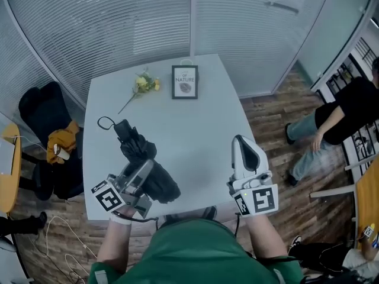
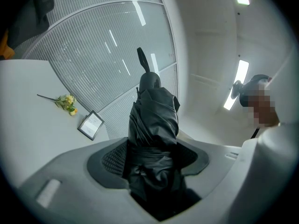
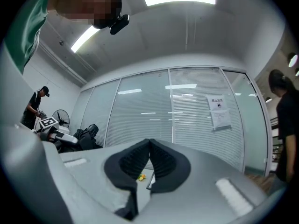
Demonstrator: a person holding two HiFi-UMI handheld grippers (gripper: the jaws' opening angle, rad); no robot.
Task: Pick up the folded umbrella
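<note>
Umbrella: black, folded, and in the grip. The umbrella (image 1: 145, 161) sits over the 8 o'clock part of the table (image 1: 195, 123), thick end toward the person, thin end aimed at 11 o'clock.
Left tongs: here's the grip. The left tongs (image 1: 144, 178) stand wide with the umbrella's bundled cloth filling the gap, both dark pads pressed into its sides.
Left gripper view: the umbrella (image 2: 154, 125) runs straight out from the left tongs (image 2: 153, 158) toward 12 o'clock, its handle end up against the glass wall (image 2: 107, 45). Whether it clears the table I can't tell.
Wrist loop: a thin cord loop (image 1: 106, 122) hangs off the far end at the umbrella's 11 o'clock, over the tabletop.
Right tongs: nothing in them. The right tongs (image 1: 240, 142) hover over the table's 4 o'clock edge, tips touching, well apart from the umbrella.
Right gripper view: the pads of the right tongs (image 3: 149, 147) meet at the tip, with only a sliver of gap lower down.
Picture frame: upright at the table's 12 o'clock edge (image 1: 185, 81).
Flowers: yellow, lying flat at 11 o'clock (image 1: 144, 85), just beside the frame.
Chair: off the table at 9 o'clock, draped in dark cloth (image 1: 40, 111).
Person: seated at 3 o'clock, away from the table (image 1: 346, 111).
</note>
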